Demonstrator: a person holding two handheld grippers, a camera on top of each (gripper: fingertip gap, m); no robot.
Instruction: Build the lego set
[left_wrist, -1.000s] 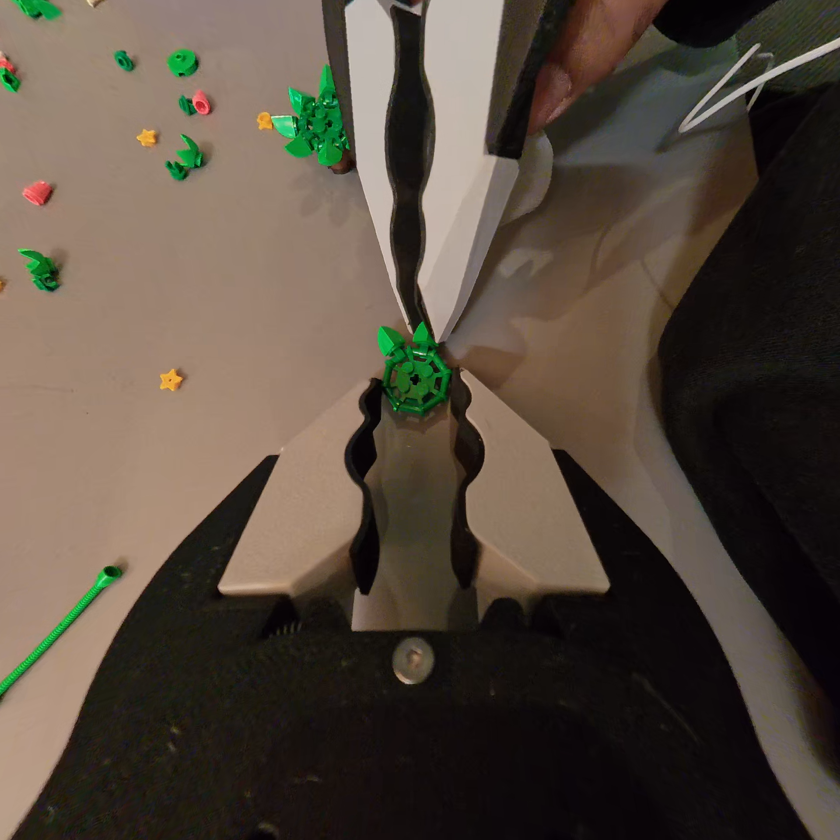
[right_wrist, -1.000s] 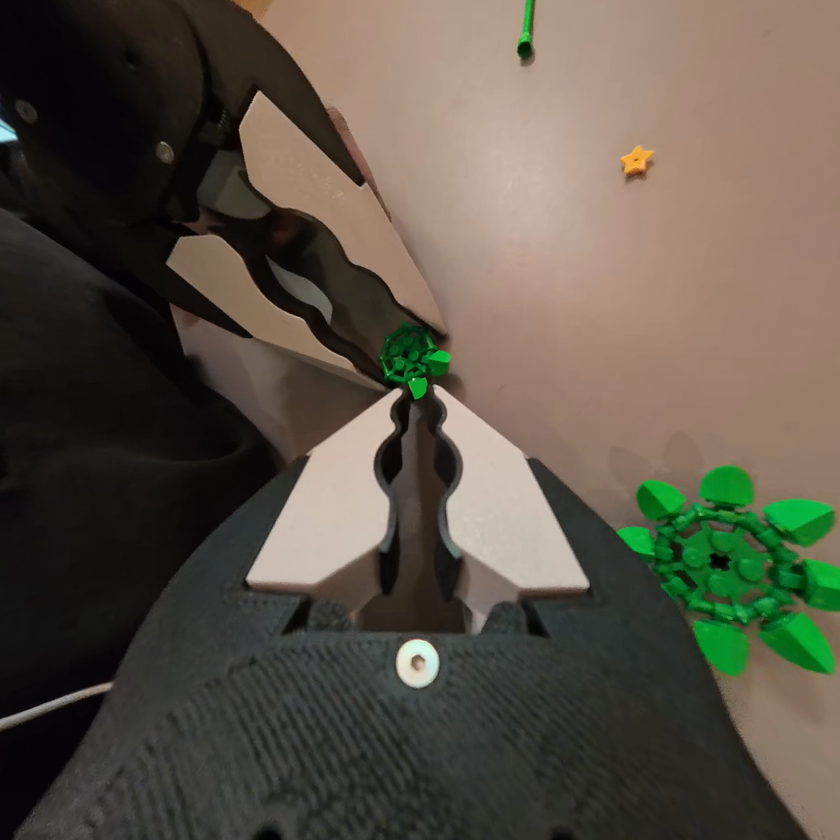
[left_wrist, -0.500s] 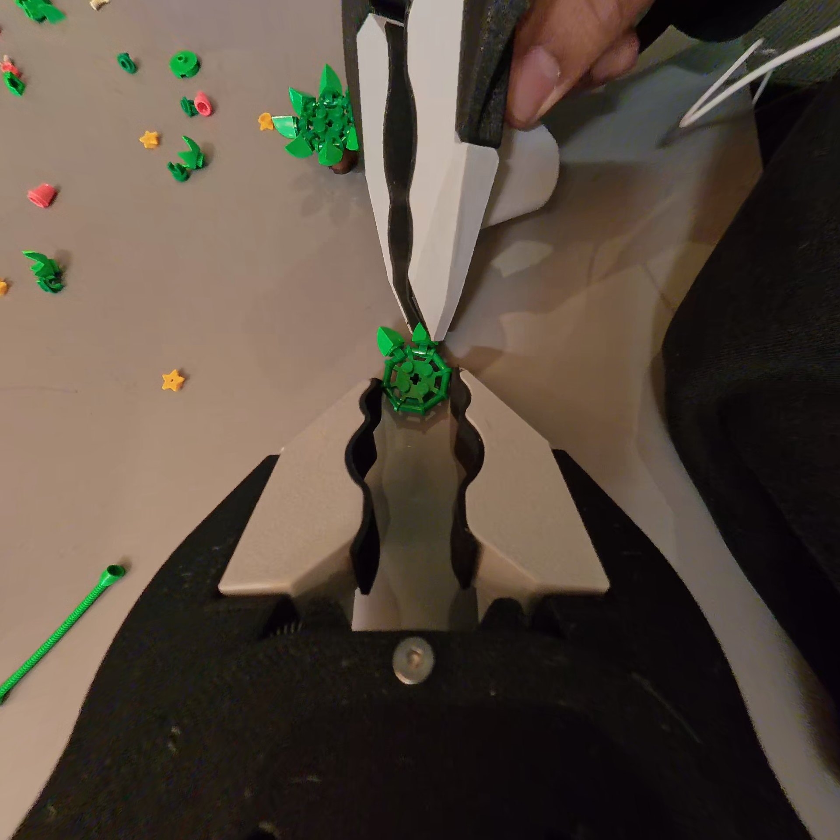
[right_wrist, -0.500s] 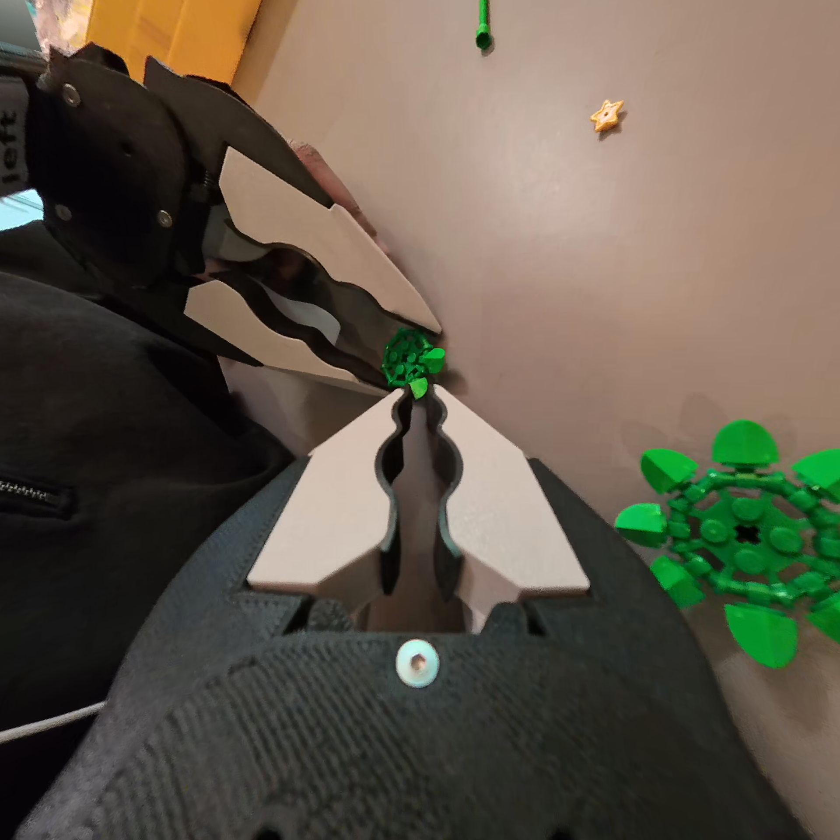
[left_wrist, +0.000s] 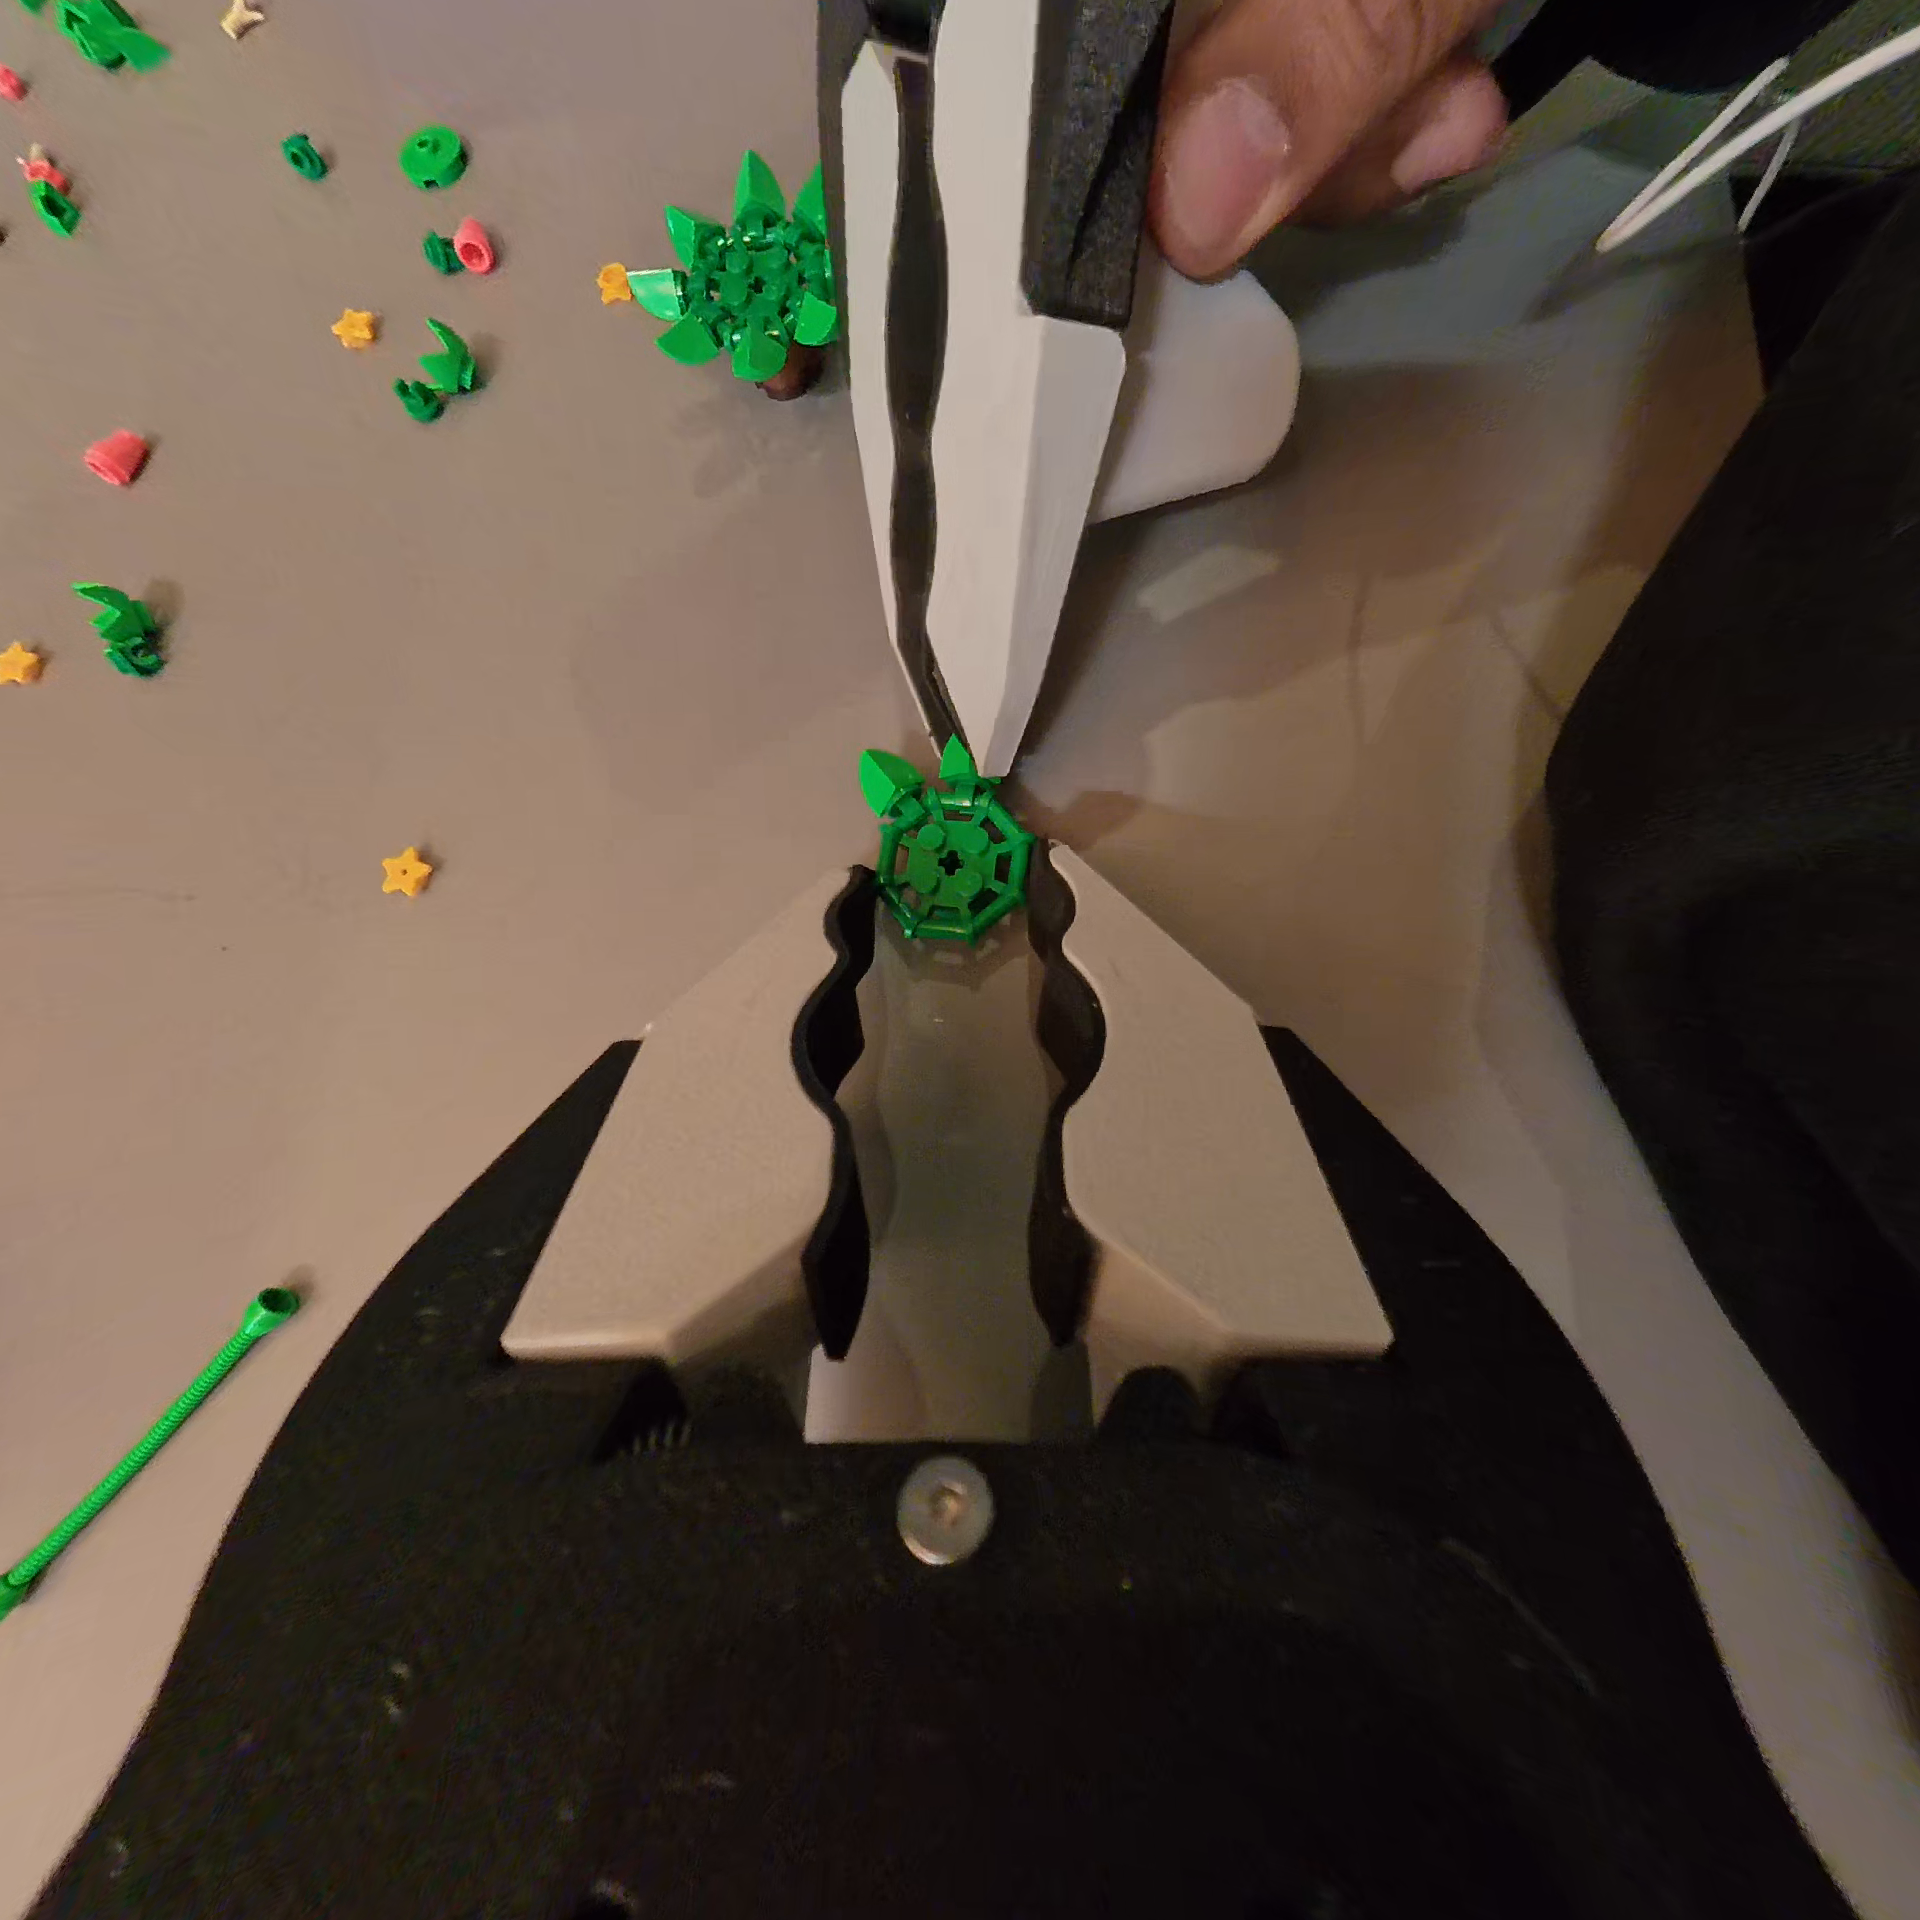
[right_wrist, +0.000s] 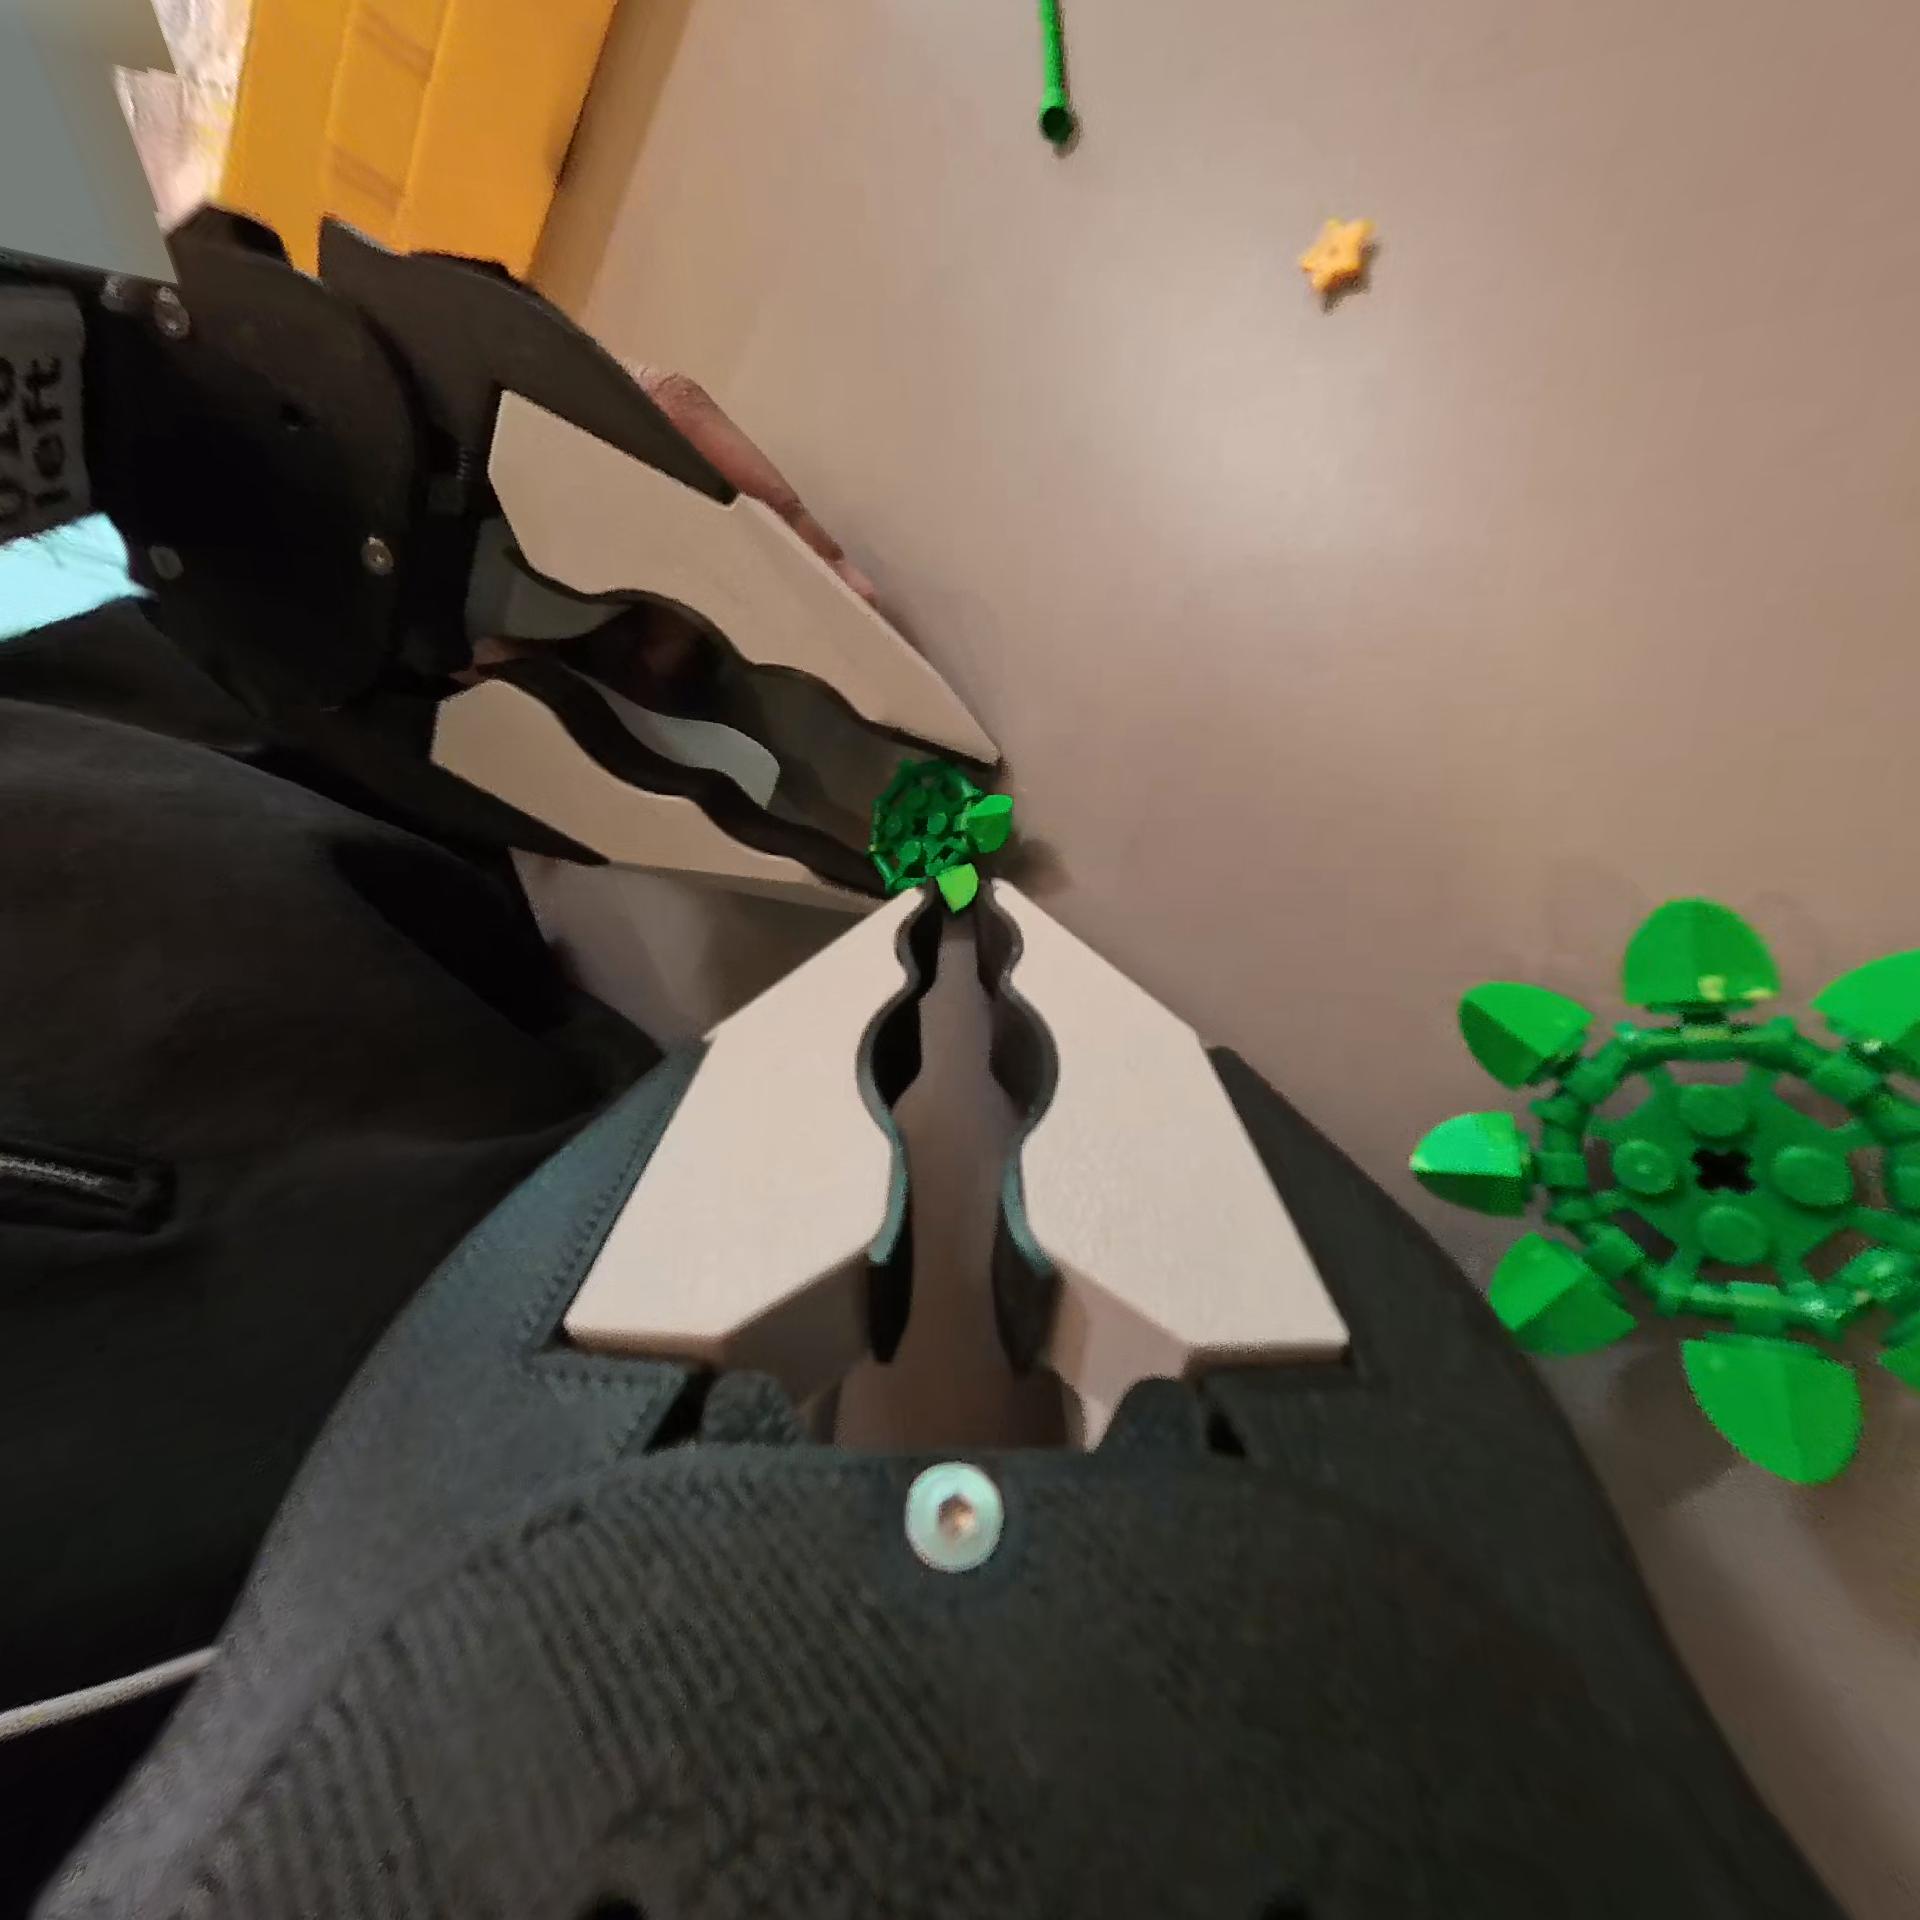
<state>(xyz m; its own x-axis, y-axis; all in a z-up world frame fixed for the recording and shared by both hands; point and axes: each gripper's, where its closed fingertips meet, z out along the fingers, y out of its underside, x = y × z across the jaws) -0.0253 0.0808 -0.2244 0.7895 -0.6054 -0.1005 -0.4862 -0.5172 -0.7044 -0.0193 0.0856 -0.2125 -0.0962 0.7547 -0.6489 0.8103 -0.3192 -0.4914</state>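
Left wrist view. The left gripper (left_wrist: 951, 883) clamps a small green web-shaped wheel (left_wrist: 954, 871) between its fingertips, the gap behind the piece left wide. Two leaf pieces (left_wrist: 885, 779) stand on the wheel's far rim. The right gripper (left_wrist: 961, 743) comes in from above, its tips nearly closed on the nearer leaf. The table (left_wrist: 520, 675) lies bare on the left out to a yellow star (left_wrist: 405, 871); a leafy green assembly (left_wrist: 750, 286) sits just beside the right gripper's fingers. A dark garment (left_wrist: 1766, 831) bounds the right edge.

Right wrist view. The right gripper (right_wrist: 956, 909) is pinched almost shut on a leaf (right_wrist: 956, 885) of the wheel (right_wrist: 920, 826). A large leafed wheel (right_wrist: 1714, 1174) lies well apart, to the right. A green stem (right_wrist: 1055, 73) lies far off.
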